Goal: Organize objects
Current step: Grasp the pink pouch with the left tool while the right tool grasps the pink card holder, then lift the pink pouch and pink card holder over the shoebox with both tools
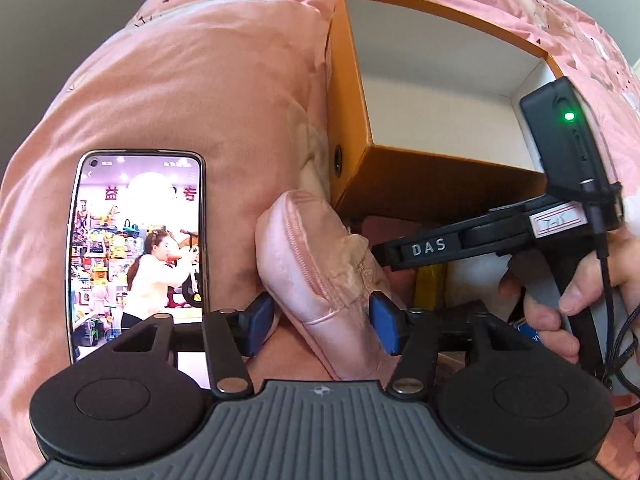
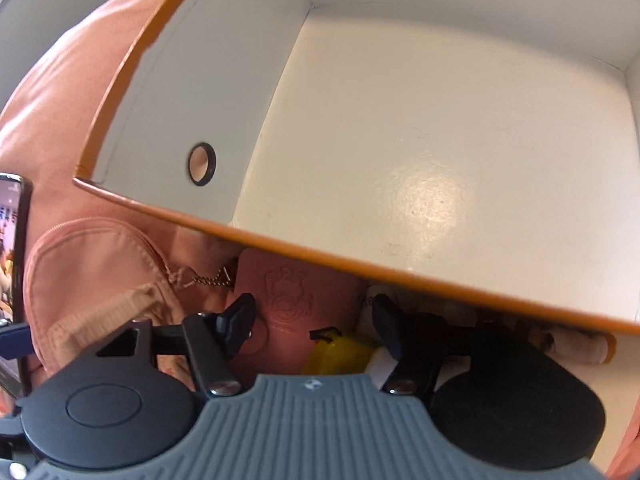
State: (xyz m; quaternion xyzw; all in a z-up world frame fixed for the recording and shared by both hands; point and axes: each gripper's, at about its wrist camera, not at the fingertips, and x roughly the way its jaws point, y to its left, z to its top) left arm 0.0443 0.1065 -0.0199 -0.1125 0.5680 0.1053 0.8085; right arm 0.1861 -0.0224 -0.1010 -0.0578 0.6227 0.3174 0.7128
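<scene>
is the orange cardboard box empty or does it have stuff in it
Empty. The orange cardboard box shows only its bare white floor and walls in the right wrist view; the pink zip pouch lies outside it.

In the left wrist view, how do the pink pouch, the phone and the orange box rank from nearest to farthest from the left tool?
1. Pink pouch: between the fingers of the left tool.
2. Phone: just left of the tool, lying on the pink bedding.
3. Orange box: farthest, up and to the right, open and white inside.

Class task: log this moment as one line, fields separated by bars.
left gripper: around pink pouch | right gripper: open, nothing held | box: empty | phone: on bedding
</scene>
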